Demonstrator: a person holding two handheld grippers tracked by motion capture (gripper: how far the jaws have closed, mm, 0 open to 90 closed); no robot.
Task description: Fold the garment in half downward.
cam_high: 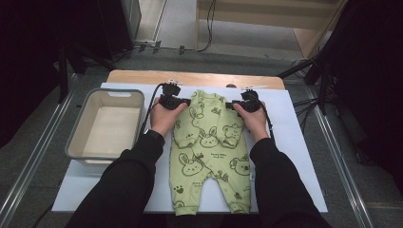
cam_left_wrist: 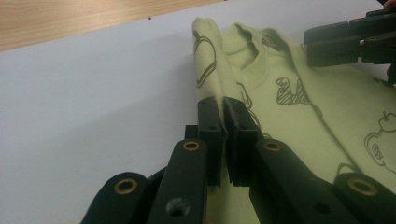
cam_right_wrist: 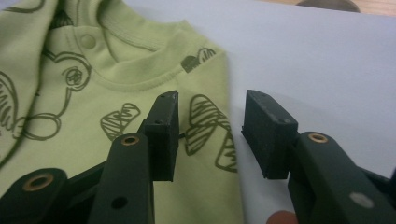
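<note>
A light green baby romper printed with bears and rabbits lies flat on the white board, neck end farthest from me and both sleeves folded over its chest. My left gripper is shut on a pinched fold of the romper's shoulder, with the cloth rising between the pads. My right gripper hovers over the other shoulder edge, jaws apart, one over the fabric and one over the board, pressing on nothing.
A grey plastic bin stands on the left part of the board. A strip of wooden tabletop runs behind the board. Dark stands and cables crowd the floor at the back and right.
</note>
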